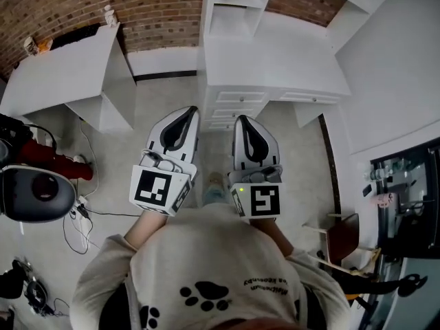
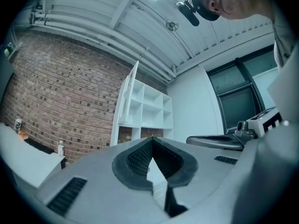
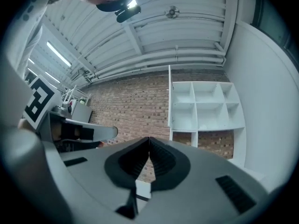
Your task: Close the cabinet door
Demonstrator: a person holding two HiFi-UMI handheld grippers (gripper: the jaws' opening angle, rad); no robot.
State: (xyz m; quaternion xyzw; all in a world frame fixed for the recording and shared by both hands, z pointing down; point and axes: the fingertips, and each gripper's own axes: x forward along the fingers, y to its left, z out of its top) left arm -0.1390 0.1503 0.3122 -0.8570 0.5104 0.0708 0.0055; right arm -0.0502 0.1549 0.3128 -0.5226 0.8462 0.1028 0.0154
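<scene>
A white shelf cabinet (image 1: 240,9) stands on a white desk unit against the brick wall, ahead of me. Its door (image 2: 127,97) hangs open at the cabinet's left side, and I see it nearly edge-on as a thin upright panel (image 3: 169,97). In the head view the door (image 1: 208,2) is at the top middle. My left gripper (image 1: 191,110) and right gripper (image 1: 242,119) are held side by side over the floor, well short of the cabinet, and point at it. Both are shut with nothing between the jaws; the tips meet in the left gripper view (image 2: 152,140) and the right gripper view (image 3: 149,138).
Drawers (image 1: 237,105) sit under the desk top straight ahead. A low white table (image 1: 62,71) stands at the left. A black round device (image 1: 34,194), a red object (image 1: 48,160) and cables (image 1: 79,218) lie on the floor at the left. A brown chair (image 1: 344,236) is at the right.
</scene>
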